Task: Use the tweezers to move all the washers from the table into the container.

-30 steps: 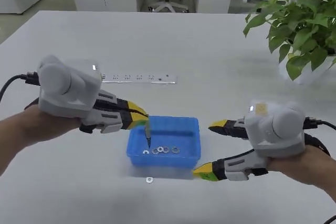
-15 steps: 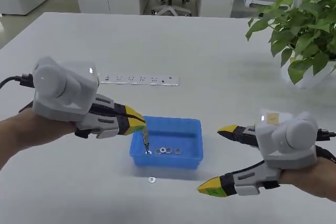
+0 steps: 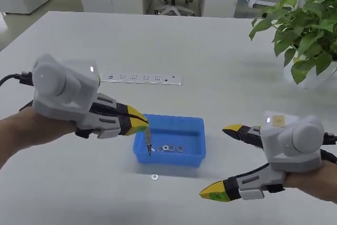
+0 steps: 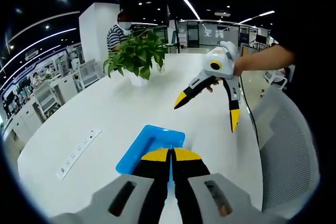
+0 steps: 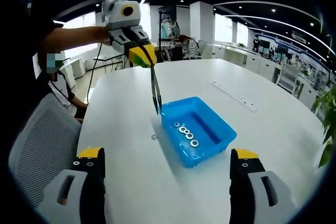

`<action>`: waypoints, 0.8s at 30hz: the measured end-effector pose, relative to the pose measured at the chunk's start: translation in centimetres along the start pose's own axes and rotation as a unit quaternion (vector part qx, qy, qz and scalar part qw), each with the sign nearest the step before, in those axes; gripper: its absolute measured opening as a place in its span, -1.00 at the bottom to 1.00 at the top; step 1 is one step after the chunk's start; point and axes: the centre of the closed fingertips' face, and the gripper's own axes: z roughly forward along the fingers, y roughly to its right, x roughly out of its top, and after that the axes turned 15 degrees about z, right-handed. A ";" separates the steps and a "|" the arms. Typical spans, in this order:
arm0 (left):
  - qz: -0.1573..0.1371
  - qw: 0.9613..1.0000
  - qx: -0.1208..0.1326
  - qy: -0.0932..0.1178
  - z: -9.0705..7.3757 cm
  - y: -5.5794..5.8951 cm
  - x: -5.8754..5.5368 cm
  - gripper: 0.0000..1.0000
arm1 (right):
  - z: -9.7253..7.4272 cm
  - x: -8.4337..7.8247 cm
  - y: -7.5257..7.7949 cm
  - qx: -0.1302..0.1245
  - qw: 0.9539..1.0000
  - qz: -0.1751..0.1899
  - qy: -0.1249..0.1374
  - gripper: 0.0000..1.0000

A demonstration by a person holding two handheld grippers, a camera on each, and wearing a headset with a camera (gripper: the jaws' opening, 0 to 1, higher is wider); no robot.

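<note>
Showing the left gripper [image 3: 141, 121] pressing its jaws together on the top of the tweezers [image 3: 148, 142], tips hanging at the near left corner of the blue container [image 3: 174, 121], with the right gripper [image 3: 217, 160] hovering spread and empty at near right. Showing several washers [image 3: 169, 148] lying inside, and one washer [image 3: 155, 176] lying on the table [image 3: 210, 67] just near of the container. Judging it light, thin, stiff and slippery; calling for nipping across the ring, one tip through the hole.

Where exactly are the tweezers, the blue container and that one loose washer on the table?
tweezers [image 3: 148, 140], head view, middle of the shaft.
blue container [image 3: 174, 160], head view, front wall.
loose washer [image 3: 155, 176], head view, the ring itself.
</note>
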 end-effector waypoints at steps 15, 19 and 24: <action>-0.002 1.000 -0.012 -0.001 1.0 1.5 -0.8 -0.91 | 0.0 -0.4 -0.9 0.016 1.000 -0.014 0.013 1.00; 0.000 1.000 -0.017 0.000 1.3 1.8 -1.0 -0.91 | 0.2 -0.6 -1.3 0.026 0.999 -0.020 0.013 0.88; 0.001 1.000 -0.023 -0.003 1.8 2.3 -1.6 -0.91 | 0.5 -0.8 -1.5 0.033 0.999 -0.023 0.011 0.78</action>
